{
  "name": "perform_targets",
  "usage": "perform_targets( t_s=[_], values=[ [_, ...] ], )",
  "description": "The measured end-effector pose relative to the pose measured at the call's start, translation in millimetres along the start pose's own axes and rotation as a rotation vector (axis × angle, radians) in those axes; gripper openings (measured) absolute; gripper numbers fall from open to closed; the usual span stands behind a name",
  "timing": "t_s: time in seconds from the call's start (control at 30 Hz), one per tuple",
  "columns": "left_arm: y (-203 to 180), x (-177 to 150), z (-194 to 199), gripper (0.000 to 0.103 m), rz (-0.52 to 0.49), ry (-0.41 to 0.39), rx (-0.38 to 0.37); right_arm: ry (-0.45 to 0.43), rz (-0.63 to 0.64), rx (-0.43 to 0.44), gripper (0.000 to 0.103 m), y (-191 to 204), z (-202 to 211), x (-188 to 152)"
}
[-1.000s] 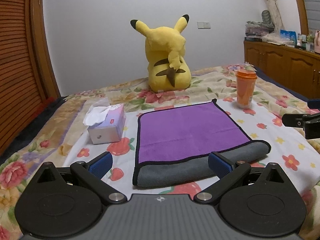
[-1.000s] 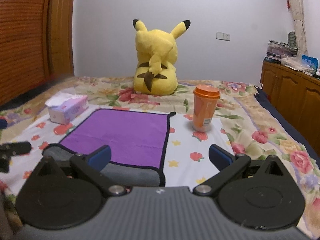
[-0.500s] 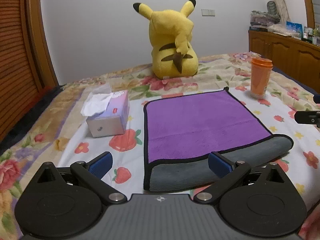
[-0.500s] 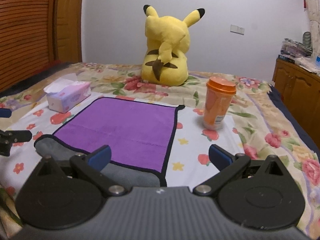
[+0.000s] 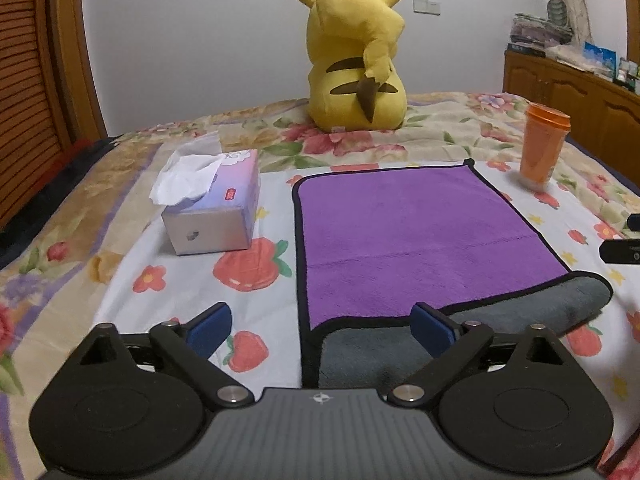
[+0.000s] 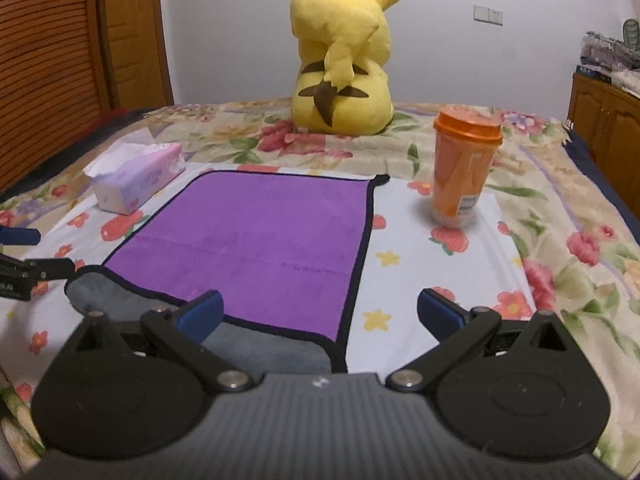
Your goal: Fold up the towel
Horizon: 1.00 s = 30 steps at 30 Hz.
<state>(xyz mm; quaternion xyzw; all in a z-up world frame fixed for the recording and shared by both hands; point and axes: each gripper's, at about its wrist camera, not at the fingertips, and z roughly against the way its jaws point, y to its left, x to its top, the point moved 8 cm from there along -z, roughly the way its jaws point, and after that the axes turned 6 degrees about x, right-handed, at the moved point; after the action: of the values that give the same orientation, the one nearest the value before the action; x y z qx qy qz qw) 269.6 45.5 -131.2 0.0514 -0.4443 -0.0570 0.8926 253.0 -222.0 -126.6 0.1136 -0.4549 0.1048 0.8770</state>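
A purple towel [image 5: 412, 236] with black trim lies flat on the flowered bed; its near edge is turned over and shows the grey underside [image 5: 520, 312]. It also shows in the right wrist view [image 6: 256, 236]. My left gripper [image 5: 320, 330] is open, its fingertips straddling the towel's near left corner, slightly above it. My right gripper [image 6: 320, 314] is open over the near right corner. Each gripper's tip shows at the edge of the other's view.
A tissue box [image 5: 212, 216] stands left of the towel. An orange lidded cup [image 6: 464, 172] stands to its right. A yellow Pikachu plush [image 5: 356, 60] sits behind it. A wooden cabinet [image 5: 580, 92] lines the right wall, a slatted wooden door [image 6: 44, 60] the left.
Both grippers have moved forward and down toward the towel's near corners. The towel fills more of each view. Both stay open.
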Motion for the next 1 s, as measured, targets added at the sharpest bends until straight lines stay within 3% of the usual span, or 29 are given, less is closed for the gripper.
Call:
perform_targets(
  t_s=[0.3,0.77,0.83,1.0],
  values=[
    [-3,-2,-16,0.076,0.004,0.044,-0.049,0.053,-0.015,0.03,0.103,-3,-19,-5],
    [-2,-15,-36,0.059,0.039,0.135,-0.111,0.189,-0.044,0.051,0.102,-4,-40,-30],
    [-2,-17,-38,0.057,0.035,0.149,-0.109,0.204,-0.052,0.065,0.086,-3,-42,-31],
    [-5,-23,-40,0.048,0.02,0.175,-0.119,0.232,-0.079,0.094,0.081,-2,-43,-34]
  ],
)
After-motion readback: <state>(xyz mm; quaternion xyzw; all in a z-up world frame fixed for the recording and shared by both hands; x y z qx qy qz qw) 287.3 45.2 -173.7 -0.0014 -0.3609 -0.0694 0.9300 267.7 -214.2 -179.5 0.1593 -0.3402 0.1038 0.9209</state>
